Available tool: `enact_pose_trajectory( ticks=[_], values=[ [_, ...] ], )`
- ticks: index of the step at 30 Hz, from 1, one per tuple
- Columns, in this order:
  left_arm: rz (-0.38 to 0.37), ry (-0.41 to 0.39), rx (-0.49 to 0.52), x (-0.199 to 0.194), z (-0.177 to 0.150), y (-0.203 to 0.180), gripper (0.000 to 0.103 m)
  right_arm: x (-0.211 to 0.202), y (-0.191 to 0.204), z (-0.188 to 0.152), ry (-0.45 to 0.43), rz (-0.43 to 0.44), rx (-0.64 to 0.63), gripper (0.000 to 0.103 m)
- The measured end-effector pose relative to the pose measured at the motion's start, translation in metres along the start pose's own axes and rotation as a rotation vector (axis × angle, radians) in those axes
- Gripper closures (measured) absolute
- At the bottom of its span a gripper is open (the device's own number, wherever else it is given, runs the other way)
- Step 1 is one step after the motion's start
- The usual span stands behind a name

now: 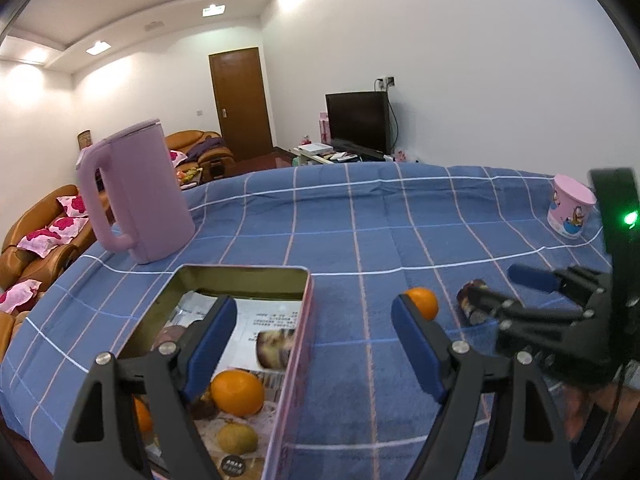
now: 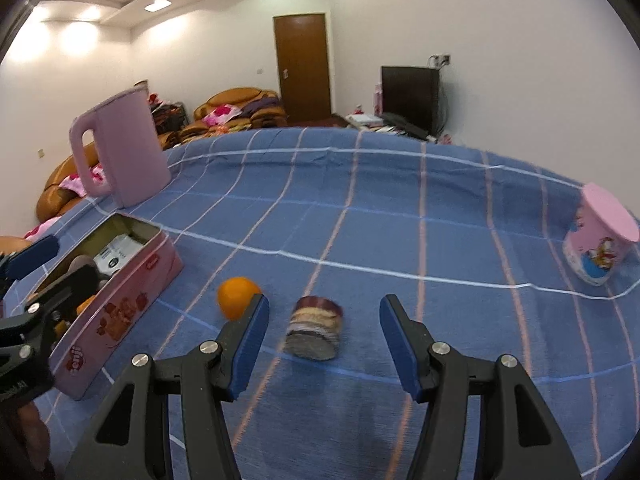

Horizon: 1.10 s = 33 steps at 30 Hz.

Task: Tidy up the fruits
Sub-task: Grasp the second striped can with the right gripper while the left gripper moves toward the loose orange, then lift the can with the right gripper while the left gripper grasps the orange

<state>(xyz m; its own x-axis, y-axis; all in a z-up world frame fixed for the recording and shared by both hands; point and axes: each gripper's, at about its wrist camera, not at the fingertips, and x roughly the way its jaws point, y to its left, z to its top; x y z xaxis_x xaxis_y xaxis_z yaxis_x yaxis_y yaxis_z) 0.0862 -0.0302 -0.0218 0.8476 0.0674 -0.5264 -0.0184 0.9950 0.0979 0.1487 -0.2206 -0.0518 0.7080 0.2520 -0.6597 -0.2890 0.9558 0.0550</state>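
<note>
Round orange fruit (image 2: 237, 297) loose on the blue checked cloth (image 2: 400, 208), just beside the pink rectangular metal tin (image 2: 120, 312), another orange (image 1: 237, 392) inside it, left tongs (image 1: 314, 344) released above the tin's edge, right tongs (image 2: 324, 344) released too, framing a small dark lying can (image 2: 316, 334).

A glossy metal tin (image 1: 298, 344) sits on matt checked cloth (image 1: 360, 220) beside a smooth plastic kettle (image 1: 136, 192).
</note>
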Motion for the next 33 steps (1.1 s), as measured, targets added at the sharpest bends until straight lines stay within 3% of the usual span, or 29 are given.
enact_pose_trajectory(
  ticks=[5, 7, 9, 11, 17, 23, 30, 33],
  values=[
    [-0.006, 0.006, 0.006, 0.005, 0.005, -0.003, 0.021, 0.019, 0.000, 0.000, 0.080, 0.005, 0.008, 0.044],
    [-0.013, 0.015, 0.010, 0.008, 0.007, -0.006, 0.021, 0.027, -0.002, 0.000, 0.124, 0.022, 0.014, 0.059],
    [-0.027, 0.026, 0.016, 0.012, 0.008, -0.009, 0.021, 0.029, -0.005, -0.001, 0.138, 0.035, 0.030, 0.067],
    [-0.036, 0.037, 0.026, 0.016, 0.008, -0.014, 0.021, 0.024, -0.009, -0.002, 0.117, 0.056, 0.047, 0.067],
    [-0.081, 0.082, 0.073, 0.030, 0.007, -0.038, 0.021, 0.015, -0.019, -0.002, 0.071, -0.004, 0.052, 0.067],
    [-0.123, 0.154, 0.120, 0.053, 0.006, -0.063, 0.021, 0.004, -0.052, -0.004, 0.037, -0.025, 0.149, 0.067],
    [-0.170, 0.215, 0.142, 0.075, 0.008, -0.080, 0.027, 0.000, -0.051, -0.004, 0.018, -0.035, 0.143, 0.067],
    [-0.172, 0.250, 0.140, 0.087, 0.006, -0.080, 0.035, -0.001, -0.052, -0.004, 0.017, -0.036, 0.144, 0.067]
  ],
)
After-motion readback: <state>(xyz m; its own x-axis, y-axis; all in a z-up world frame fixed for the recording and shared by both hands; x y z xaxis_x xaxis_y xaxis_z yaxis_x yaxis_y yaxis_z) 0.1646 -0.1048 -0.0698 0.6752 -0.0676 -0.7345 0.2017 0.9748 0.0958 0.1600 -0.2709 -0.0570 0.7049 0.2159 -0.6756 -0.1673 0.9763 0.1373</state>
